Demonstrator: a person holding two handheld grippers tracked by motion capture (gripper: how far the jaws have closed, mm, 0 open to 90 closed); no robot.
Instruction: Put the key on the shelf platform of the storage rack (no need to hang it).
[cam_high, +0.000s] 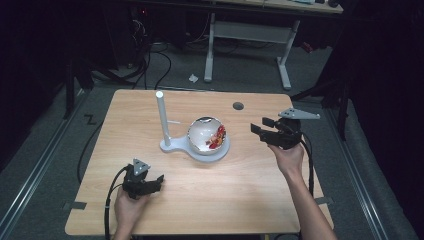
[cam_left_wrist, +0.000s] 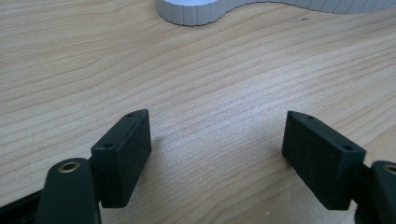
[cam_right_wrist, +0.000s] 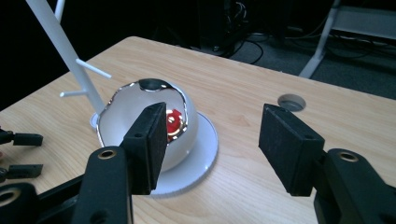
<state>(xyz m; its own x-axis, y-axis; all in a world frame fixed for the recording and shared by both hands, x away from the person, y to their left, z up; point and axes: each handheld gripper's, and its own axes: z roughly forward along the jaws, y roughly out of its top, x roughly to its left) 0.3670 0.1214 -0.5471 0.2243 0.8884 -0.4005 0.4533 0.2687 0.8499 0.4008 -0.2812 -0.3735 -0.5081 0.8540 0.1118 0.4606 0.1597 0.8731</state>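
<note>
Wooden bench (cam_high: 240, 185), shiny bowl (cam_high: 206, 134) tipped on white stand (cam_high: 172, 145), right gripper (cam_high: 262, 128) beside it, left gripper (cam_high: 156, 181) low, both grippers' fingers apart, empty.

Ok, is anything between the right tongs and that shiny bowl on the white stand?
Nothing visible. The right tongs are open and empty, with bare table between them and the bowl.

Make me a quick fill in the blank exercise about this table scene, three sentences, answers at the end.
1. The shiny round bowl sits on a white ____ base.
2. A tall white ____ rises from the same base, left of the bowl.
3. The right gripper has nothing between its jaws; they stand ____.

Missing words: round; post; open
</note>
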